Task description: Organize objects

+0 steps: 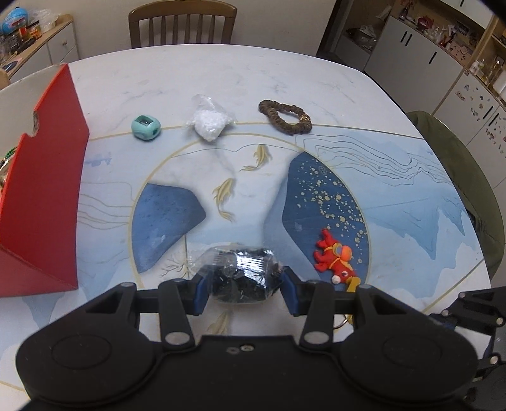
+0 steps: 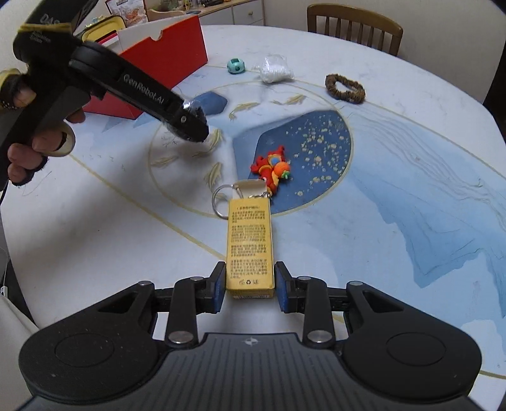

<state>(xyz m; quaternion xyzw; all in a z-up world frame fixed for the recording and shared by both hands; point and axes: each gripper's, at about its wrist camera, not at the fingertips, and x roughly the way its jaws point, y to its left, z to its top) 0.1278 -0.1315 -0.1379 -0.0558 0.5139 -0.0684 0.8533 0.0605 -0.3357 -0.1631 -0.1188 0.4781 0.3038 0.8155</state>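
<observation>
This is a home dining room or eat-in kitchen. A round table (image 1: 316, 79) with a marbled white top and a printed blue scene of golden fish fills most of both views. A wooden slat-backed chair (image 1: 182, 23) stands at its far side, and a green upholstered seat (image 1: 458, 177) sits at its right. On the far left a low sideboard (image 1: 47, 41) holds tins and packets. On the far right white cabinets (image 1: 420, 53) and open shelves carry ornaments and jars, beside a white door covered in small stickers (image 1: 484, 107).
</observation>
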